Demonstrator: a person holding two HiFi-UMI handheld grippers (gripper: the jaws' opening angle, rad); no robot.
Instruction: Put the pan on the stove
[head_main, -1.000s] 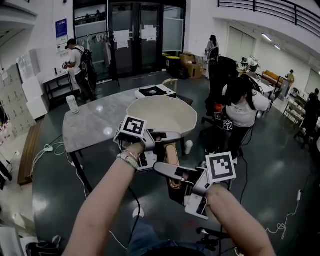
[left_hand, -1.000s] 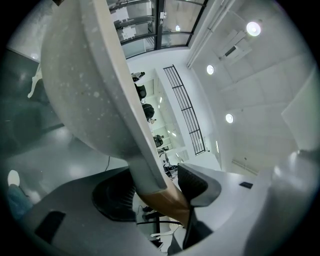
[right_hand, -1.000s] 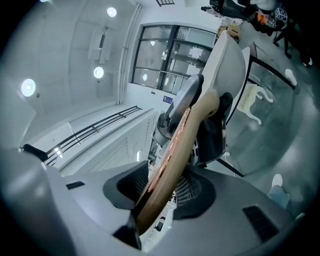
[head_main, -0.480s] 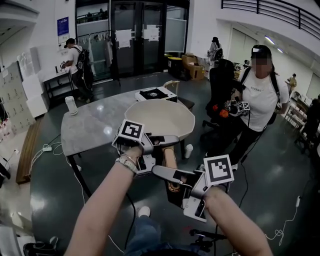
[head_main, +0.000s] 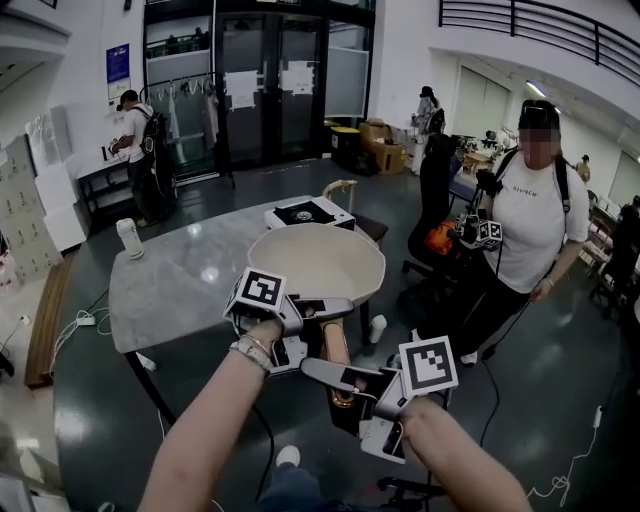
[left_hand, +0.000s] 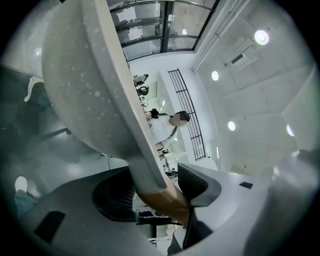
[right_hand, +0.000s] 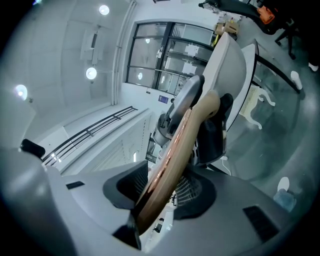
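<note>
Pan (head_main: 315, 260) held aloft, short of stove (head_main: 308, 212) on table (head_main: 170, 280). Handle (head_main: 338, 345) clamped near pan body by left gripper (head_main: 318, 308), at wooden end by right gripper (head_main: 347, 378). Handle tip hidden behind right jaws; stove's near edge masked by pan rim.

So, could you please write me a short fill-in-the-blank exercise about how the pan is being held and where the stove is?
The left tool and the right tool both grip the pan by its ____.
The tool nearer the pan's bowl is the ____ one.
The stove stands on the ____, beyond the pan.
Missing words: handle; left; table.
</note>
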